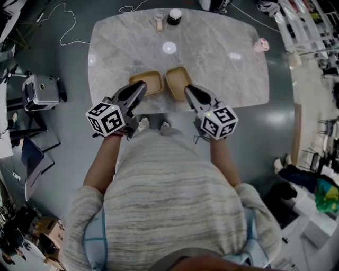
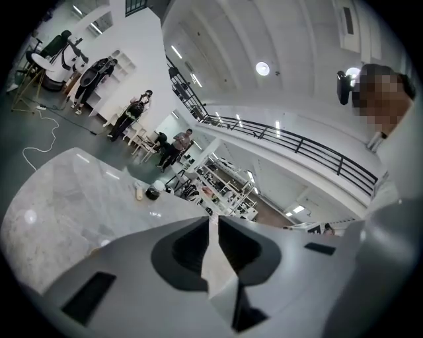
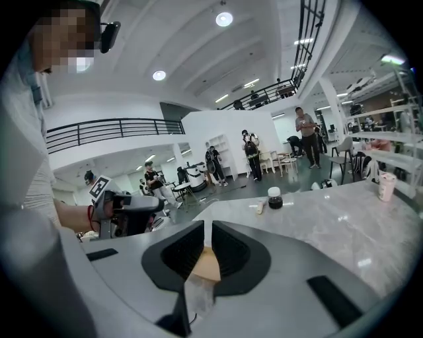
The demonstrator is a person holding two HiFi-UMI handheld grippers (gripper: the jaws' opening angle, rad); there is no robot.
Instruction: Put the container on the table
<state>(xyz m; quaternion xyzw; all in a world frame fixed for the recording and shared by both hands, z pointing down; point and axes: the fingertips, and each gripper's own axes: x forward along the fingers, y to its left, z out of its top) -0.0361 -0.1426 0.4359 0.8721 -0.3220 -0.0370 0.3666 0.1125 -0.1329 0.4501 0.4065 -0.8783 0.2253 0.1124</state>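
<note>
Two shallow tan containers lie side by side at the near edge of the marble table (image 1: 212,58): the left container (image 1: 151,82) and the right container (image 1: 177,79). My left gripper (image 1: 140,88) hovers at the left container's near left corner, jaws shut with nothing between them (image 2: 213,221). My right gripper (image 1: 188,90) is at the right container's near right corner, also shut (image 3: 207,224). A bit of the tan container (image 3: 206,263) shows below its jaws. Whether either gripper touches a container I cannot tell.
At the table's far edge stand a black jar with a white lid (image 1: 174,16) and a small pale bottle (image 1: 159,21). A pink cup (image 1: 260,45) sits at the right edge. A grey machine (image 1: 39,91) and cables are on the floor to the left. People stand far off.
</note>
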